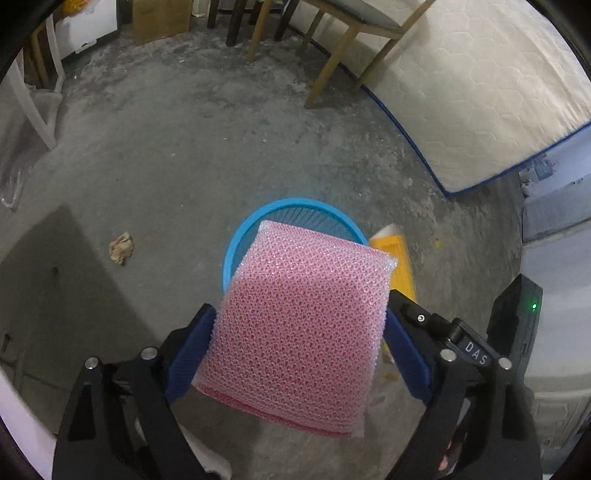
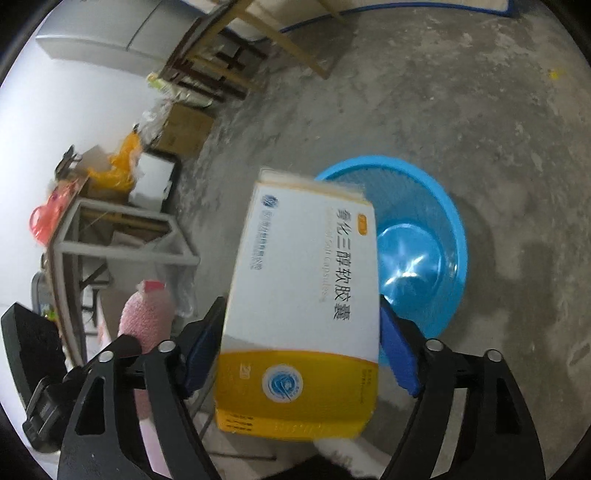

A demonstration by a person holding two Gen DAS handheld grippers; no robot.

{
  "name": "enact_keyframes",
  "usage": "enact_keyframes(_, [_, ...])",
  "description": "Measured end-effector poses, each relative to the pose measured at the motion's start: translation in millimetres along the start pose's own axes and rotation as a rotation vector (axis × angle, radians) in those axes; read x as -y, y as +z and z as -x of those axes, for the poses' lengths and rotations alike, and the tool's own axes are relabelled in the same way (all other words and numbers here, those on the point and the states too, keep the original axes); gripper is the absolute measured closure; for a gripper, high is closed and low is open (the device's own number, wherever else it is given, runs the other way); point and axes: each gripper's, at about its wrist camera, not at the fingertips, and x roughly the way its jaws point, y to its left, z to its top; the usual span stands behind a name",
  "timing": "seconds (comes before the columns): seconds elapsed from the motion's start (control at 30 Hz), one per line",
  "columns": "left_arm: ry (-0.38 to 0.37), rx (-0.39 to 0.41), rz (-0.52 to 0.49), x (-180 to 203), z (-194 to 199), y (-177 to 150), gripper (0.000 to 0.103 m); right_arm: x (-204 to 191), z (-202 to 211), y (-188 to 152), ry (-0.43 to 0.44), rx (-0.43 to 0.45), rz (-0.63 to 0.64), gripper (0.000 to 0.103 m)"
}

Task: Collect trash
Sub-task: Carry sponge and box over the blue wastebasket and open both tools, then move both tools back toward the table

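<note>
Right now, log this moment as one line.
left gripper: pink mesh sponge between jaws | right gripper: white-and-yellow medicine box | both over blue plastic basket

Netted pink sponge [image 1: 303, 325], glossy cardboard box [image 2: 306, 306], shiny plastic basket [image 2: 417, 258], rough concrete floor [image 1: 184, 155].

Dusty concrete floor [image 1: 184, 155]; mattress [image 1: 480, 92], wooden chairs [image 1: 351, 44], possibly fridge [image 2: 110, 29].

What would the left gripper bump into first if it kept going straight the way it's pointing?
Probably the blue basket, which sits just beyond the pink sponge between the left gripper's fingers. Depth is hard to judge, so it might meet the rim rather than the inside.
</note>
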Motion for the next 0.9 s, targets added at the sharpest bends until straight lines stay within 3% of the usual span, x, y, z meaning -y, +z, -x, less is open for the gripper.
enact_keyframes(0.27, [-0.016,0.014,-0.003,-1,-4,-6,0.01,16,10,-5,-0.04,0.031,0.012,0.022])
enact_keyframes(0.5, [0.007,0.051,-0.046,7,22,-19,0.01,9,38,-18,-0.081,0.09,0.101,0.022])
enact_keyframes(0.67, [0.006,0.107,-0.101,16,71,-43,0.01,-11,74,-38,-0.123,0.155,0.221,0.021])
enact_keyframes(0.9, [-0.093,0.306,-0.128,4,185,-111,0.01,-55,129,-93,-0.22,0.308,0.431,0.008])
